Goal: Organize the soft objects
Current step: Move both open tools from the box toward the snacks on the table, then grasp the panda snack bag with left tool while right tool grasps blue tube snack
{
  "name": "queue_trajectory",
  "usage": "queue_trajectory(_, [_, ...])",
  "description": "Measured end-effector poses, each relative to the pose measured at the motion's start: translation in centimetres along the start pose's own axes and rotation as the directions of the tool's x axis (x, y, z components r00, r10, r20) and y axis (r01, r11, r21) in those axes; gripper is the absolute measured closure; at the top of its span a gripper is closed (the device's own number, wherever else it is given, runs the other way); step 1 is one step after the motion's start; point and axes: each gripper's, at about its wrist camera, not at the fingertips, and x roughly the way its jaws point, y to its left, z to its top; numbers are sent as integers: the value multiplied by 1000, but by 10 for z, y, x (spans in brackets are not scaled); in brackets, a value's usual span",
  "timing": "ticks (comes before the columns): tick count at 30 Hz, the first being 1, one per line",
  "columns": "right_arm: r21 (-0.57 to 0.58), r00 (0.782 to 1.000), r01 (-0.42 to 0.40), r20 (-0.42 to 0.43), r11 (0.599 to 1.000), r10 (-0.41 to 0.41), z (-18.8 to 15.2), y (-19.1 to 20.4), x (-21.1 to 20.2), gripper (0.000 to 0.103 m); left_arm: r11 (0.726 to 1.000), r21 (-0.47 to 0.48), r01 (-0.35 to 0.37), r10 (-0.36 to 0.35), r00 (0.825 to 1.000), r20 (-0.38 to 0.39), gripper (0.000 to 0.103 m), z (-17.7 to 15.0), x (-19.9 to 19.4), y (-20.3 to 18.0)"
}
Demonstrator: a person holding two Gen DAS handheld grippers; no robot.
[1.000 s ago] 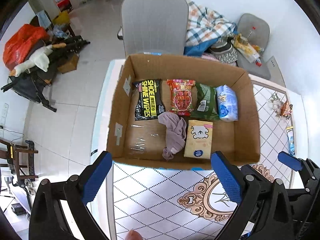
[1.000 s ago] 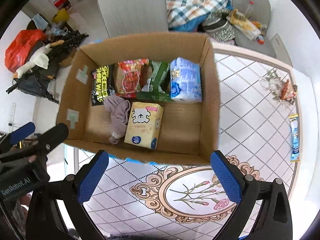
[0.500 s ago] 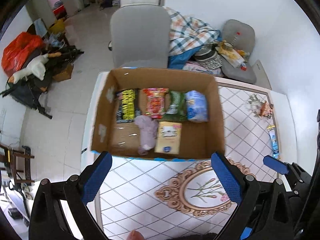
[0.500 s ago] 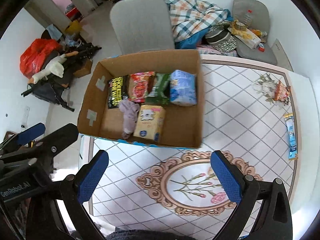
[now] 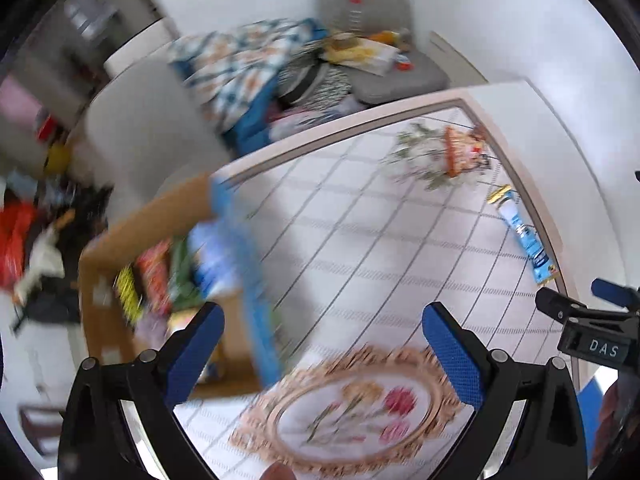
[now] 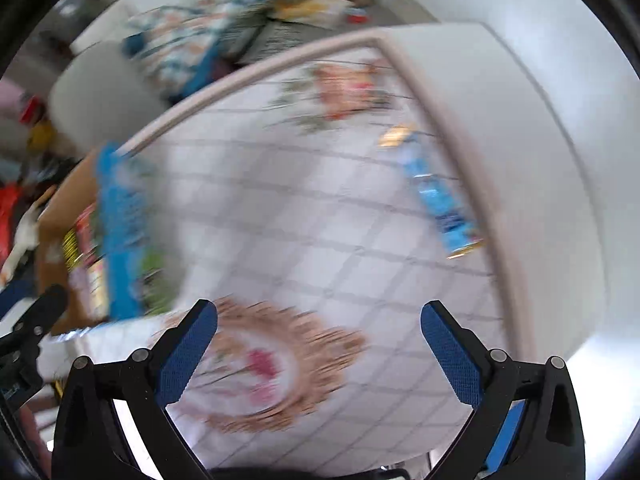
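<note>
Both views are motion-blurred. The cardboard box (image 5: 160,216) with several soft packets inside sits at the left of the left wrist view and at the far left of the right wrist view (image 6: 60,208). A blue tube-shaped packet (image 5: 524,236) lies near the table's right edge; it also shows in the right wrist view (image 6: 440,200). A small orange and green bundle (image 5: 448,152) lies at the far right corner. My left gripper (image 5: 320,344) is open and empty above the patterned tablecloth. My right gripper (image 6: 318,340) is open and empty too.
The tablecloth has a floral oval medallion (image 5: 352,412) under the grippers. A grey chair (image 5: 140,136) stands behind the table, and another chair (image 5: 384,56) with clutter stands by a plaid blanket (image 5: 248,60). The white wall is on the right.
Both grippers have swung quickly to the right and pulled away from the box. The box has slid to the left of both views, and the blue packet is now nearer the centre.
</note>
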Motion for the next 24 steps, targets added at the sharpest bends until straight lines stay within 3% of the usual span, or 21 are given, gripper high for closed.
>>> queue_trajectory(6, [52,997,3,-79,999,1,64,-75,67,0,972,212,-99,103,995,-8,2,73,57,-82])
queue_trajectory(13, [43,981,-7,-195,999,16,102,-91,137,3,921,373,-113,139,989,-45,2,135,121,-138])
queue_trajectory(15, [49,976,-8,-217,999,19,107,-94,147,6,890,445,-103,142,988,-56,2,148,139,-157])
queue_trajectory(18, [63,969,-30,-244,998,44,111,-101,160,19,832,546,-95,159,985,-70,2,158,164,-182])
queue_trajectory(19, [66,965,-39,-258,997,55,112,-103,165,31,813,573,-100,168,984,-67,2,160,170,-188])
queue_trajectory(20, [66,964,-44,-260,997,60,114,-105,167,49,792,603,-98,171,983,-65,2,162,176,-196])
queue_trajectory(21, [64,964,-45,-260,997,60,115,-106,169,55,771,631,-90,173,982,-72,2,163,183,-203])
queue_trajectory(24, [80,961,-63,-264,995,82,119,-112,172,59,723,685,-87,184,981,-69,2,166,197,-220])
